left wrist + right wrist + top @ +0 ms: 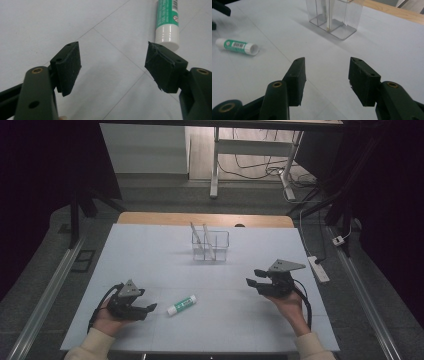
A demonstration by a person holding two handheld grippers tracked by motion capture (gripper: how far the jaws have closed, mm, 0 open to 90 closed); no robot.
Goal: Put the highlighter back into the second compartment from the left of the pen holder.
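Note:
A green and white glue stick (182, 305) lies flat on the white table (150, 250), between the two hands. My left gripper (150, 308) rests low on the table just left of the glue stick (167, 22); its jaws stand open and hold nothing. My right gripper (254, 277) hovers at the right side of the table, pointing left, jaws open with nothing between them. In the right gripper view the glue stick (237, 46) lies far left and a clear plastic organiser (335, 17) stands ahead.
The clear divided organiser (210, 246) stands at the back middle of the table with two pale stick-like items leaning in it. A wooden edge (205, 219) runs behind the white surface. Desk legs and cables lie on the floor beyond.

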